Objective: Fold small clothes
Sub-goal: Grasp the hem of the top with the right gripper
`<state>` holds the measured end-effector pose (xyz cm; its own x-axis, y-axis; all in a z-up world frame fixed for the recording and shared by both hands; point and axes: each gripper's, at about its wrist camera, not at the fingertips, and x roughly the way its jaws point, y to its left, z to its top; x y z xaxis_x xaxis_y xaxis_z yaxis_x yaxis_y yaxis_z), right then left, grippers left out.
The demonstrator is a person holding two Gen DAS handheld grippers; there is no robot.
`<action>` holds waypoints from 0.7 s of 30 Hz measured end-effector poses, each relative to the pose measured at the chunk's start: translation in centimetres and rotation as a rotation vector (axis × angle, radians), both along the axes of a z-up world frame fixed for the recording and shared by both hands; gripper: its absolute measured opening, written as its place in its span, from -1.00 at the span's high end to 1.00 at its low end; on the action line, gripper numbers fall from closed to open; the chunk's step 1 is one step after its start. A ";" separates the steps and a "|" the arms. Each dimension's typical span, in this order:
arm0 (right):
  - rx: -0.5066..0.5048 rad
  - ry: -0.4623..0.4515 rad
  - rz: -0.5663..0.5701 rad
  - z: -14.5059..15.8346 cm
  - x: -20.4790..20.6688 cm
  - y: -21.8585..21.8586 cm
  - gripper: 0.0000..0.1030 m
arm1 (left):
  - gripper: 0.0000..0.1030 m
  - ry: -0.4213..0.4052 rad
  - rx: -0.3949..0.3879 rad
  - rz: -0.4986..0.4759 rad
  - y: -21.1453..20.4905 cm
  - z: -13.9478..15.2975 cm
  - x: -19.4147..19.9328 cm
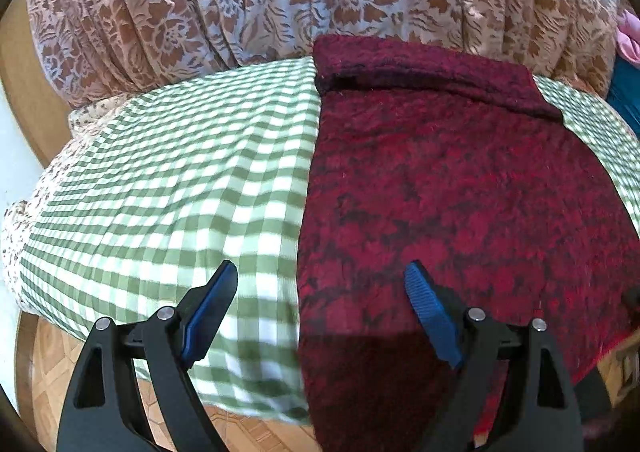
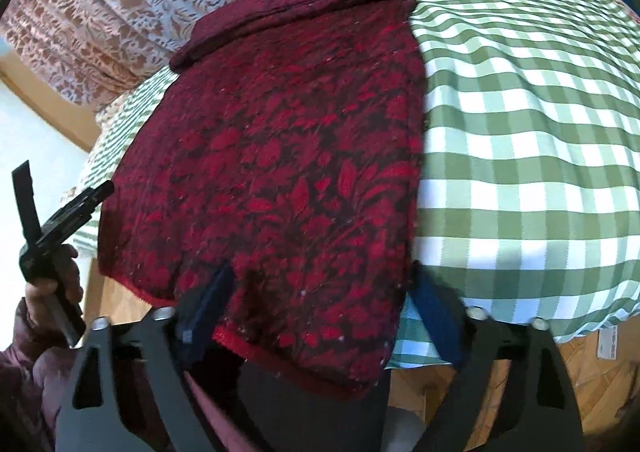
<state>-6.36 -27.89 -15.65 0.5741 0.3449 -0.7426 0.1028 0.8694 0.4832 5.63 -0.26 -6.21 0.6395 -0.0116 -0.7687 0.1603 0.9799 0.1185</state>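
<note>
On the green-checked cloth (image 1: 160, 188) that covers the table, the dark red patterned garment (image 1: 460, 192) lies flat, its far end already turned over into a thick band (image 1: 420, 72) next to the floral curtain (image 1: 240, 0); my read is that one fold is done and the near hem comes next. Left hand-held gripper (image 1: 320, 312) hovers over the garment's near left edge, jaws wide apart, nothing between them, one finger over the checks and one over the red fabric, so it straddles the side edge, probably lining up a corner pinch. Right hand-held gripper (image 2: 320, 312) sits at the near hem (image 2: 280, 348) of the garment (image 2: 280, 156), at its right corner: jaws partly open, with the hem corner between the fingers, but the pads don't look to be pressing on it yet, so no grip as far as I can tell. Right wrist view also shows the left hand-held gripper (image 2: 60, 212) held in a hand (image 2: 52, 284) off the garment's left side, clear of the fabric. Both tools at the near corners makes sense: lifting the two corners together keeps the hem straight for the next fold. Risk: the thick pile may slip from a shallow pinch.
</note>
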 end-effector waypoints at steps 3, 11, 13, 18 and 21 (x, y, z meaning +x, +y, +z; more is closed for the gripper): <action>-0.015 0.003 0.034 0.1 0.1 0.5 0.01 | -0.47 0.048 -0.043 -0.075 0.9 -0.4 -1.6; -0.027 -0.003 0.088 0.0 0.7 0.2 0.30 | 0.02 0.206 -0.219 -0.215 2.0 -2.4 -3.4; -0.025 -0.004 0.094 0.1 0.9 0.1 0.37 | 0.35 0.215 -0.240 -0.230 1.8 -2.5 -3.3; 0.002 -0.021 0.110 1.1 0.9 -0.3 0.50 | 0.76 0.200 -0.296 -0.277 2.3 -1.2 -3.6; 0.054 -0.070 0.121 3.2 0.6 -1.0 0.53 | 0.77 0.196 -0.442 -0.274 4.1 1.0 -2.8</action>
<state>-5.76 -28.88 -12.45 0.5755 0.4535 -0.6806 -0.0368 0.8457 0.5324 2.79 3.79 -5.22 0.4126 -0.5063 -0.7572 0.3943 0.8487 -0.3526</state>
